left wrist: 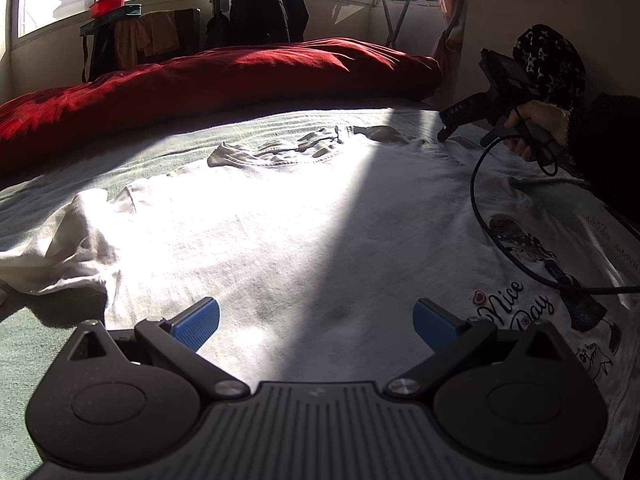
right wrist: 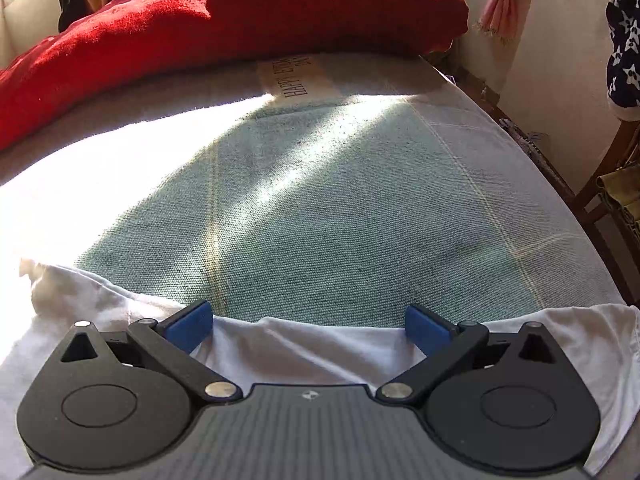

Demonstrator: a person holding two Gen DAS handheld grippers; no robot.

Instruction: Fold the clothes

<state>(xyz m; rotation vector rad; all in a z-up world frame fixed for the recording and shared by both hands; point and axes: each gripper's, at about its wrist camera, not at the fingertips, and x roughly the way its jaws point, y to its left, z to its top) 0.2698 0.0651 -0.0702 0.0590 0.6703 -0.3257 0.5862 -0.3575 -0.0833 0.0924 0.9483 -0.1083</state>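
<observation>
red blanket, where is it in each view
Left wrist: the red blanket runs across the upper left, behind the white t-shirt.
Right wrist: it fills the top, from the left edge past centre.
Shared landmark: the green bed cover under the shirt.

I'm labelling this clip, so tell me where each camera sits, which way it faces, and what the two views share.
Left wrist: on the left gripper, low over the white T-shirt, facing the windows; shows the right gripper and right hand.
Right wrist: on the right gripper, at the shirt's edge, facing bare bed cover.
Shared: shirt, red duvet.
</observation>
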